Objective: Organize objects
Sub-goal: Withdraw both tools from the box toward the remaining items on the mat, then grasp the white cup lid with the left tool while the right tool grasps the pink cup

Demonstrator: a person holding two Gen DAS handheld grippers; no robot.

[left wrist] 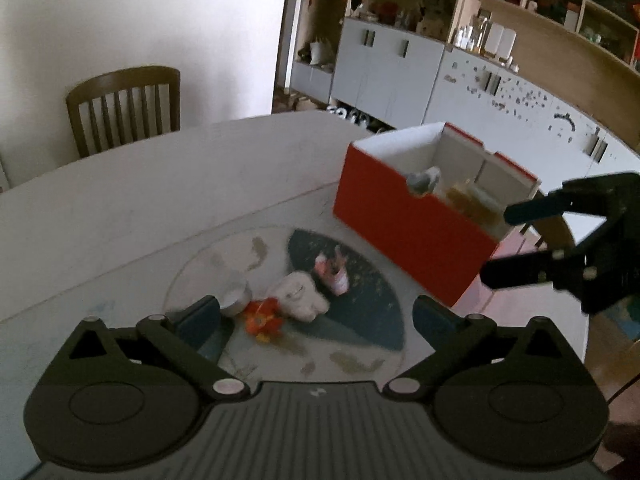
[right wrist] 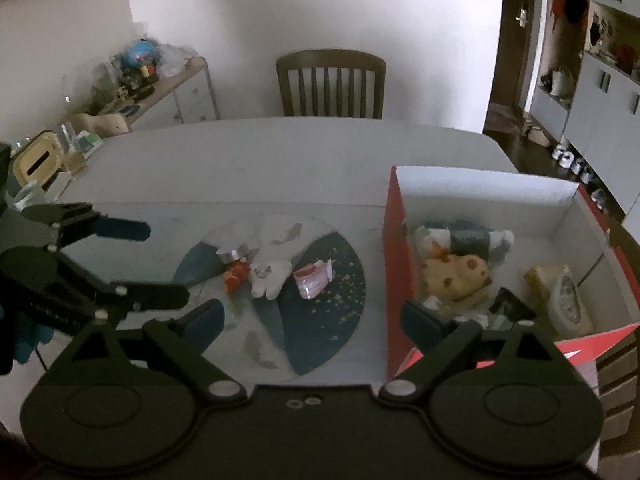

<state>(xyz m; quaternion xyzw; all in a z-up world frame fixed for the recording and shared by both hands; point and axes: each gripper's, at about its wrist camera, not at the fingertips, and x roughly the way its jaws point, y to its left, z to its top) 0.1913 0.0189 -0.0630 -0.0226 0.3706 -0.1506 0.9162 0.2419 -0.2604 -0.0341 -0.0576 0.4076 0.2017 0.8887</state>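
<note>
A round fish-pattern mat (right wrist: 320, 320) lies on the white table. On it sit a white plush toy (right wrist: 269, 276), an orange toy (right wrist: 235, 274), a small metal-lidded jar (right wrist: 233, 255) and a pink packet (right wrist: 314, 278). The same plush (left wrist: 301, 294), orange toy (left wrist: 262, 316), jar (left wrist: 234, 300) and packet (left wrist: 334, 272) show in the left wrist view. A red box (right wrist: 394, 264) at right holds several toys, among them a yellow spotted plush (right wrist: 456, 276). My left gripper (left wrist: 316, 320) is open above the mat. My right gripper (right wrist: 308, 324) is open, between mat and box.
A wooden chair (right wrist: 331, 84) stands behind the table. A sideboard with clutter (right wrist: 132, 88) is at far left, with a tissue box (right wrist: 38, 162). Cabinets and shelves (left wrist: 400, 60) line the right wall. The table's right edge lies just beyond the box (left wrist: 416, 220).
</note>
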